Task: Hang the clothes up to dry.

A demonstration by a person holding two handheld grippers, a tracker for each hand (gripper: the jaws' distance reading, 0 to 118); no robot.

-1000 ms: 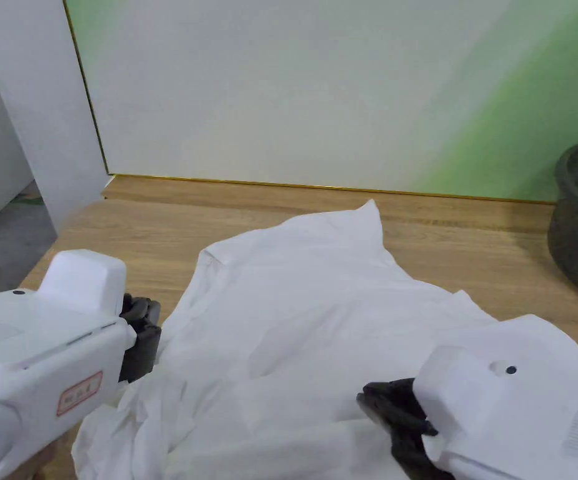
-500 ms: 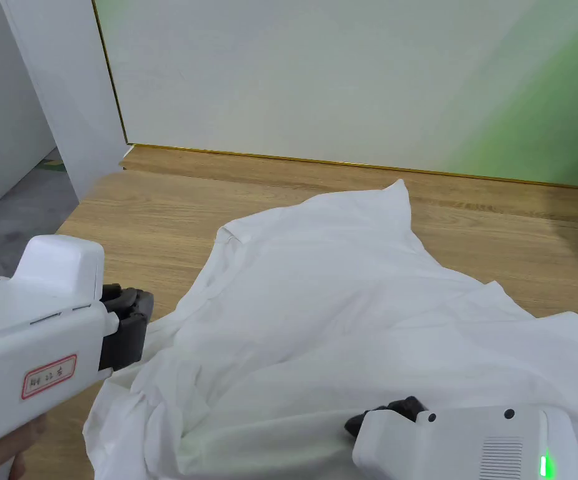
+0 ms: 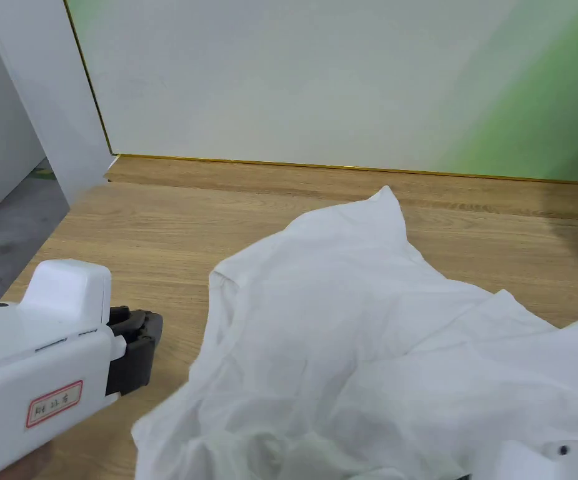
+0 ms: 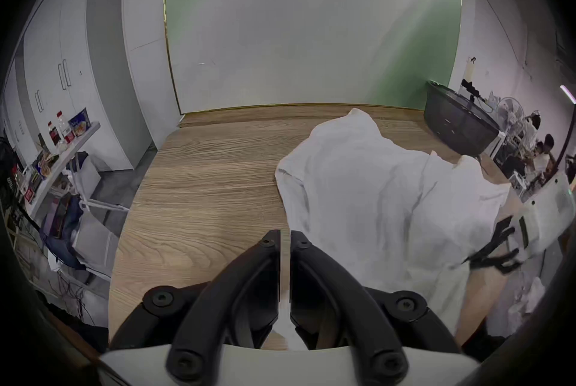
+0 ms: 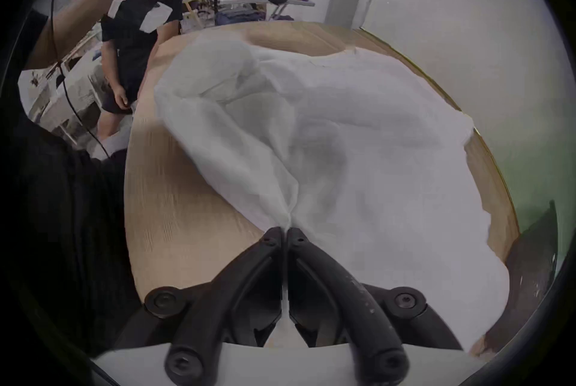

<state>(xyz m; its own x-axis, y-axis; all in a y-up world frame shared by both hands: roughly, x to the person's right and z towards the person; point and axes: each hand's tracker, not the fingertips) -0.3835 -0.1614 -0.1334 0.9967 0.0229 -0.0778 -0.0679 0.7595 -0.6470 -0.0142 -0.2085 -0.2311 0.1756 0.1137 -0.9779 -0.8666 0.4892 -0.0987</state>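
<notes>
Now the right gripper (image 5: 285,232), clenched on a pinch of the white garment (image 3: 368,337), has dragged its near edge off the worktop (image 3: 175,237) and away from the left gripper (image 3: 132,356), whose jaws stand nearly closed on nothing; lifting has likely begun.

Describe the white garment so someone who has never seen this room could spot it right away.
Start at the wooden table against the pale green wall. The white garment lies crumpled across its right half, one corner pinched in the right gripper. It is the only cloth there, next to a dark basin.
</notes>
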